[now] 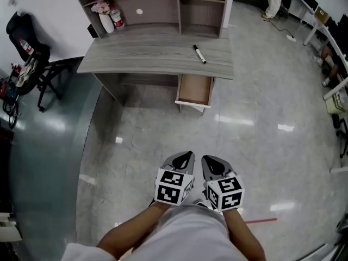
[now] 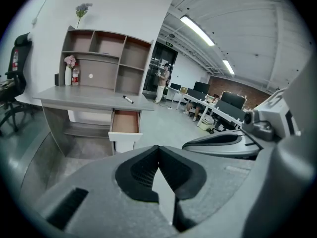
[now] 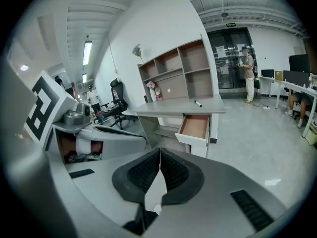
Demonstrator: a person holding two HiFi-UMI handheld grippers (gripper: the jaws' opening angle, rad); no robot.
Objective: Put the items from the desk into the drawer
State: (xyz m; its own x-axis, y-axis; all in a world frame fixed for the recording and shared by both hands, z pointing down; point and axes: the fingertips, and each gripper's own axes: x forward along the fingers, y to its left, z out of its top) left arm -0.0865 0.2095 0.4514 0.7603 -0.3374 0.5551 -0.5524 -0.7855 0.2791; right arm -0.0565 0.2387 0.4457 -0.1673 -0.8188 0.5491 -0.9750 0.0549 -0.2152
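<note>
Held side by side low over the glossy floor (image 1: pixel 163 129), well apart from the table (image 1: pixel 136 56): left gripper (image 1: pixel 185 156) and right gripper (image 1: pixel 211 161), each with jaws pressed together at the tips and nothing between them. Lying alone on the table top, toward its right end: a black marker (image 1: pixel 199 54), above the pulled-out drawer (image 1: pixel 194 90), open with a bare brown bottom. Behind, against the wall, an open shelf unit (image 1: pixel 179 7) with a white vase (image 1: pixel 105 20) of pink flowers beside a red canister (image 1: pixel 116 18). At far left, a black office chair (image 1: pixel 27 50); at far right, a standing person (image 1: pixel 274 0) near rows of desks.
</note>
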